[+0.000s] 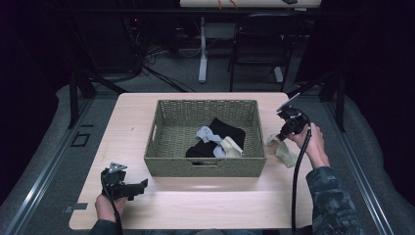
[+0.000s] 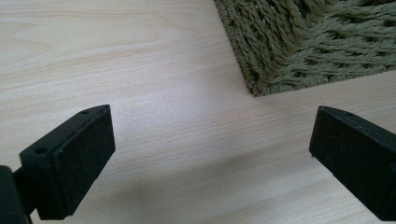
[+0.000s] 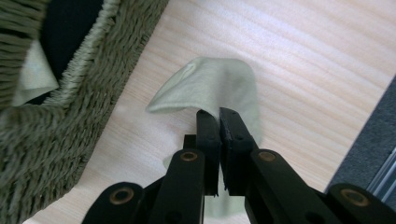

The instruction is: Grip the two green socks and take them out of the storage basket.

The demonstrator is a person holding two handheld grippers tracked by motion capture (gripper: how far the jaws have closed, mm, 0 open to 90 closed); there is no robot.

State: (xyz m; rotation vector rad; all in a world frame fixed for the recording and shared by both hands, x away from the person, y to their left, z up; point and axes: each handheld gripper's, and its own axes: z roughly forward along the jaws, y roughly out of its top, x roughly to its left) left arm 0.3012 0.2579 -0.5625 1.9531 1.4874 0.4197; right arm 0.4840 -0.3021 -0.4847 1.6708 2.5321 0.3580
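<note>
Mid-pickup, by the look of it: right gripper (image 3: 218, 114) clamped, jaws together, on a fold of the pale cream soft cloth sock (image 3: 212, 86) lying on the light wooden table (image 1: 195, 200), just beside the right wall of the olive-green woven rectangular basket (image 1: 205, 164). Part of the sock pulled up into a peak at the pinch, the rest trailing on the tabletop.

Inside the basket, a heap of black, grey and cream socks (image 1: 218, 139). Probably sorting laundry into the basket, with this piece seemingly the last one outside.

Left gripper (image 2: 210, 158) idle near the basket's front left corner, jaws spread wide over bare wood, holding nothing.

Next, likely: lift high enough to clear the woven rim, carry leftward over the wall, release above the heap. Worth minding the dangling tail, apt to snag on the rim.
</note>
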